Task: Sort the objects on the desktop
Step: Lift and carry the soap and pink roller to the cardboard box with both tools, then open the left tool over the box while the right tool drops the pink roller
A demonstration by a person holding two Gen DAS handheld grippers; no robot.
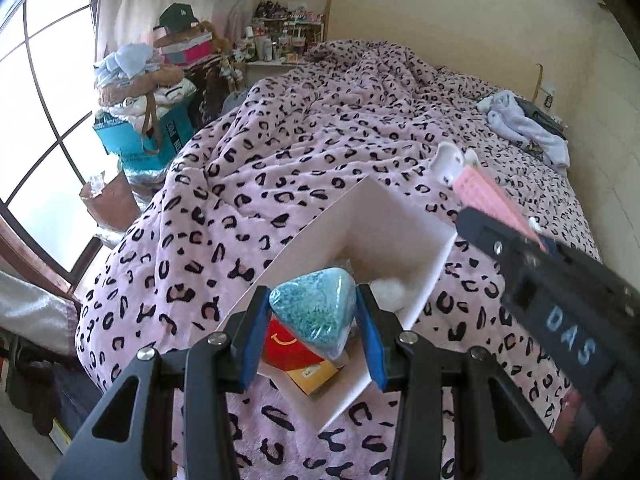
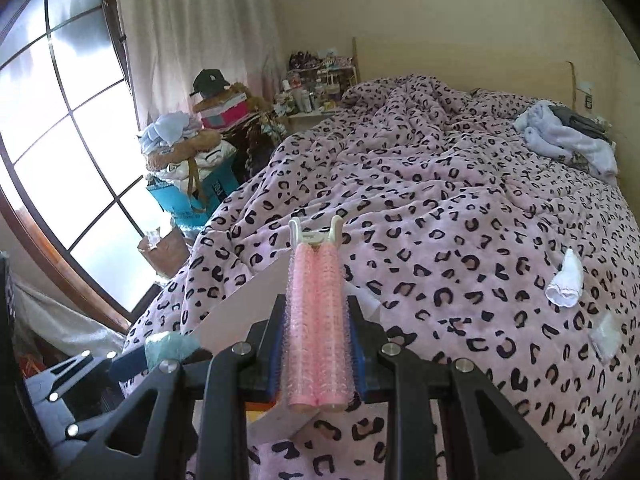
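Two grippers were in play above a white box (image 1: 384,216) set on a pink leopard-print blanket (image 1: 312,128). The left gripper (image 1: 314,316) pinched a teal triangular packet (image 1: 316,312) between its blue pads (image 1: 370,340), holding it over the near half of the box. Below the packet, inside the box, lay a red item (image 1: 286,346) and a tan card (image 1: 314,376), with a white fluffy wad (image 1: 388,292) just beyond the right pad. The box's near corner sat directly ahead of the left gripper, and its far corner pointed away up the bed.

The right gripper (image 2: 316,344) was clamped on a pink double hair roller (image 2: 316,320), which ran forward along the fingers, its white clip end (image 2: 316,230) jutting past the tips over the box's far edge (image 2: 240,292). In the left wrist view this gripper crossed in from the right, over the box's right corner.

Open blanket stretched ahead and to the right of the right gripper, broken only by a white sock (image 2: 566,284) and a small clear packet (image 2: 606,336) well off to its right. Left of both grippers the blanket dropped off the bed's edge toward a window (image 2: 48,152) and a piled blue bag (image 2: 192,196).
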